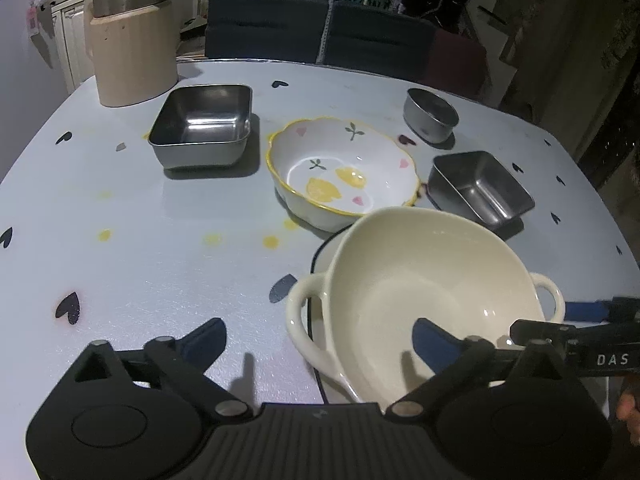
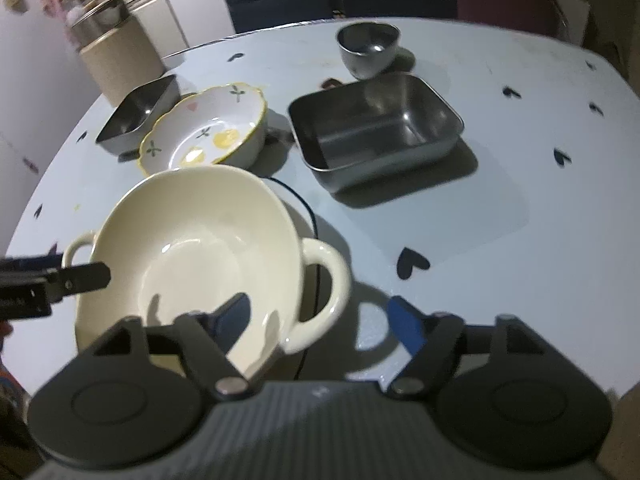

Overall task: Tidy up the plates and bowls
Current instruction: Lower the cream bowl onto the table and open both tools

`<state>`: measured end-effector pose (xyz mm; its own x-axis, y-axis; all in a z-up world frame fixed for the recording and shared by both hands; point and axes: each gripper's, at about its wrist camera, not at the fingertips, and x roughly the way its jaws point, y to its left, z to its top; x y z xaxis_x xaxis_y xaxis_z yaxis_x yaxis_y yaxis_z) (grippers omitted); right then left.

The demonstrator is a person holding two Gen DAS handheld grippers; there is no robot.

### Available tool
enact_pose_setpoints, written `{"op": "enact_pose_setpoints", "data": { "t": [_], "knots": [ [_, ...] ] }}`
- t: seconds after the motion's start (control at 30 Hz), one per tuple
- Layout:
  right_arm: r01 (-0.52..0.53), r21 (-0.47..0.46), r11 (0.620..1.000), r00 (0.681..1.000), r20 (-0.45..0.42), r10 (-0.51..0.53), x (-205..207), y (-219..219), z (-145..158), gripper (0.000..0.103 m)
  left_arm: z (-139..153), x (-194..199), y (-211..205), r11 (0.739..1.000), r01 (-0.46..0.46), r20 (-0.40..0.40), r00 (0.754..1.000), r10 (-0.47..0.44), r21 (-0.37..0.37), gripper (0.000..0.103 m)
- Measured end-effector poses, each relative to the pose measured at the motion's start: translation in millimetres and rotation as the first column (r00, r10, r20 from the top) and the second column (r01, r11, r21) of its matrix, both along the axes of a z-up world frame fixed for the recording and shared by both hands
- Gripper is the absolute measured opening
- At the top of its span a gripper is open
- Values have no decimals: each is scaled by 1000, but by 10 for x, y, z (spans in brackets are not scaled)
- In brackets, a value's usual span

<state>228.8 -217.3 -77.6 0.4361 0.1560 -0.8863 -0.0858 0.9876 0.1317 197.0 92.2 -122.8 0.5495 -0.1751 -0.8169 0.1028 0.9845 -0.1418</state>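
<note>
Pale and dotted with dark hearts, the tablecloth [image 1: 140, 208] filled the left wrist view, chairs beyond it at the top. The left gripper [image 1: 320, 340] stood wide open and empty, one finger above bare cloth at lower left, the other over the cream two-handled bowl [image 1: 420, 280] at lower right. That bowl appeared to sit on a dark-rimmed plate [image 1: 320, 256], probably as the start of a stack. Mid-frame sat the flowered bowl [image 1: 344, 168], flanked by a square steel tray [image 1: 204, 128] on the left and a smaller steel tray [image 1: 480, 188] on the right, a round steel cup [image 1: 430, 120] behind.

From the right wrist, the right gripper [image 2: 320, 320] was likewise spread and holding nothing, straddling the cream bowl's near handle [image 2: 324, 300] at lower centre, seemingly ready to grip it. A beige container [image 2: 120, 60] stood at upper left.
</note>
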Motion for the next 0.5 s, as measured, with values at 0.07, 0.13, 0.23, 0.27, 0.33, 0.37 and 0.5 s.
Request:
{"op": "enact_pose_setpoints", "data": {
  "t": [0.07,0.13,0.23,0.27,0.33,0.37,0.5],
  "knots": [
    [-18,-12,1000,1000,0,18,-26,1,6,96,19,-32,-30,1000,0,1,1000,0,27,101],
    [-22,-18,1000,1000,2,22,-56,-22,16,103,49,-54,-43,999,-13,2,1000,13,45,103],
    [-14,-21,1000,999,40,15,-105,-82,99,103,155,-90,-46,998,-48,20,999,47,34,103],
    [-16,-23,1000,998,60,18,-123,-103,143,103,200,-97,-51,998,-58,31,998,57,27,103],
    [-25,-28,999,995,95,28,-139,-143,238,103,302,-107,-82,997,-76,60,995,75,23,103],
    [-32,-34,999,993,113,35,-138,-162,290,103,364,-107,-106,996,-84,80,993,83,15,103],
    [-64,-59,996,977,201,75,-84,-304,542,103,554,-37,-242,994,-102,130,986,106,-31,103]
  ]
}}
